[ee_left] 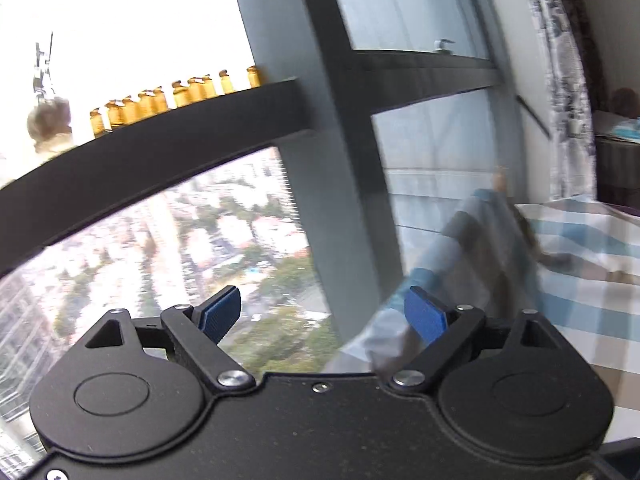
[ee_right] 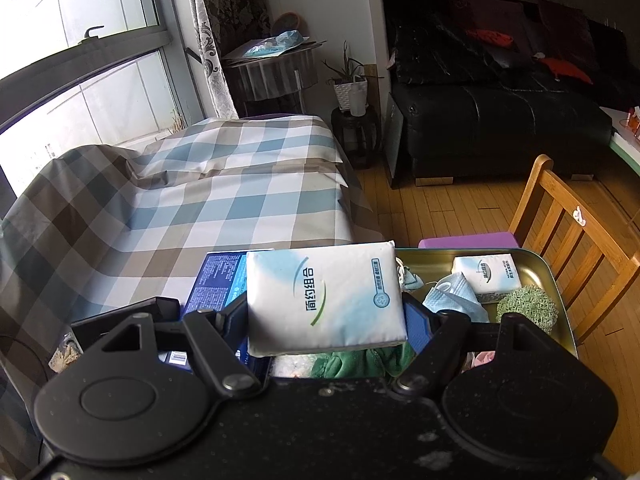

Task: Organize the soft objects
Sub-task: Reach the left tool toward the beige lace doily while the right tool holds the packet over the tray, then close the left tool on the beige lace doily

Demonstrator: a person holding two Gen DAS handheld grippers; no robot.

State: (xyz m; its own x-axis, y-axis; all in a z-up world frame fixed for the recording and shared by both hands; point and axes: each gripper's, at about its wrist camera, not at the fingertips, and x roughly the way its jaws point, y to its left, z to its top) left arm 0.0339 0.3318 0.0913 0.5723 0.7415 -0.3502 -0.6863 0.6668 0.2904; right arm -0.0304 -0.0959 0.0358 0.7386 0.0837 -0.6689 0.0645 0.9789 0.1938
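Only rightward, a clamped tissue pack (ee_right: 325,300).

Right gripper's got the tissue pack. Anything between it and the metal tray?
Nothing visible blocks it. The tissue pack sits clamped in the right gripper, with the metal tray directly to its right. The tray already holds a second tissue pack, a blue face mask and a green ball; bare space remains near its left side.

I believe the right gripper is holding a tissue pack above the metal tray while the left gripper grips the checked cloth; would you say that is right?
Not quite. The left gripper grips nothing: its jaws stand open, as the left wrist view shows, with the checked cloth off to one side. The rest holds: the right gripper clamps a tissue pack above the metal tray, seen in the right wrist view.
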